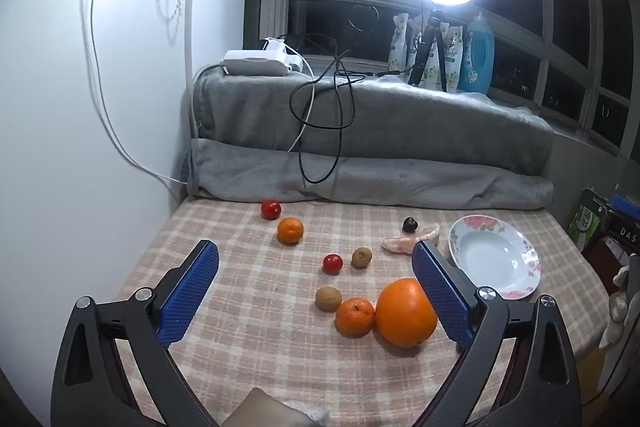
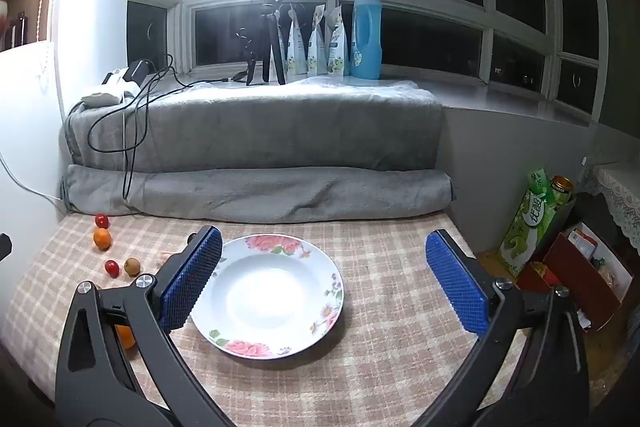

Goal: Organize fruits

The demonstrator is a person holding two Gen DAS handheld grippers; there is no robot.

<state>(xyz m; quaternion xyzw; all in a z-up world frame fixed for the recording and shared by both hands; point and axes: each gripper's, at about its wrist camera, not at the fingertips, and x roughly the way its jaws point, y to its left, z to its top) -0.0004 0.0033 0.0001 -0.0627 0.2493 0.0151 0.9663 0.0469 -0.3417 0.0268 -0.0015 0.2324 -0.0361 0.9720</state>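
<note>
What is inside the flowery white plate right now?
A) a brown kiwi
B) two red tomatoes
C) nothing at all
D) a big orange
C: the round white plate with pink flower rim shows only its bare white middle, while the large orange and the other fruits all sit on the checked tablecloth beside it.

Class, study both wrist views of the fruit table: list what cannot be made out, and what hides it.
1. Large orange: in the right wrist view, all but a sliver hidden behind the right gripper frame.
2. Pale pink item: identity unclear; partly covered by the left gripper finger.
3. Dark fruit: too small to identify.
4. Tan object: cut off by the left view's bottom edge.
</note>
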